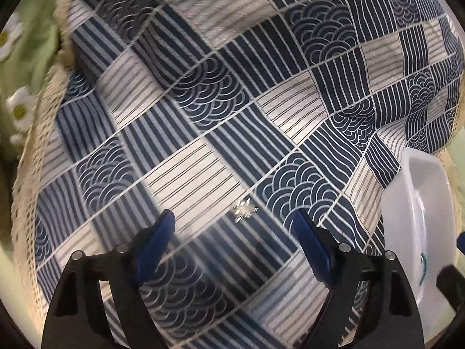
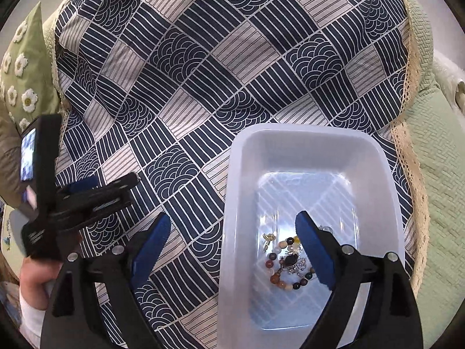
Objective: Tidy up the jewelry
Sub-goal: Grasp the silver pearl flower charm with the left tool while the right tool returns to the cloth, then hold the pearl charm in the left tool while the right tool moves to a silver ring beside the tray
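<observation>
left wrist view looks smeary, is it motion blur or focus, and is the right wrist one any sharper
Left wrist view: streaky smear across the patterned cloth, and the small silver piece shows as a doubled shape, so it looks like motion blur. Right wrist view: sharp on the cloth and the beaded bracelet in the white tray; only the left gripper smears. Both bow at the edges.

No readable text, brand, number or sign in either view. Teal mark on inner wall of white tray [image 1: 418, 203], seen from left wrist: too small and cut off, cannot tell whether lettering or picture. Pale label patch on black body of left hand-held gripper [image 2: 87, 195], seen from right wrist: blurred, unreadable. Small lit screen on same device shows only blue-white blur. Patterned cloth [image 2: 203, 72] carries stripes and wave arcs only, no letters.
</observation>
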Motion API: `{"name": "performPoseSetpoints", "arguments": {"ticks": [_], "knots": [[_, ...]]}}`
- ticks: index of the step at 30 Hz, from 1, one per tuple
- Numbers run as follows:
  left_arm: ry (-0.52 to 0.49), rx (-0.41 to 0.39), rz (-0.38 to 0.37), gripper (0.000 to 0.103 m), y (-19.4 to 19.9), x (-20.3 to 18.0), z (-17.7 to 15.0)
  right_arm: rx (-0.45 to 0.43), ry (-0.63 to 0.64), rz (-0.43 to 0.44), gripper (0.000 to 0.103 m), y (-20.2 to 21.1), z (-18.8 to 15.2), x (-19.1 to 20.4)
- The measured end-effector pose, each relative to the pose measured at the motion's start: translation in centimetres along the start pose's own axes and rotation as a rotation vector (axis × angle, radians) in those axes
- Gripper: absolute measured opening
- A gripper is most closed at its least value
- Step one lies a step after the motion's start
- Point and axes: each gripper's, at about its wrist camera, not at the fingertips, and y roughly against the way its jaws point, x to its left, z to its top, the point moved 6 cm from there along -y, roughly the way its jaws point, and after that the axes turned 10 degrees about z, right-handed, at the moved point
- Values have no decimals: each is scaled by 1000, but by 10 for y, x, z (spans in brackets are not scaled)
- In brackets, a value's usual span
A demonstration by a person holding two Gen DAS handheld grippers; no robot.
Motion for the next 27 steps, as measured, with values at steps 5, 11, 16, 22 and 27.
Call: {"name": "performPoseSetpoints", "arguments": {"ticks": [5,11,16,22,27], "knots": [[-5,38,-18,72,-21,-12,4,-7,-3,-6,86,3,1,-2],[-15,39,14,50,-35,-15,-1,-1,-4,-15,86,1,1,-4],[3,22,17,32,-38,-7,-2,2,1,-20,86,1,0,-2],[1,18,16,20,-37,-4,-6,2,0,-26,86,0,1,-3],[-4,18,9,19,-36,-6,-5,-7,-2,-41,86,2,1,-3]]}}
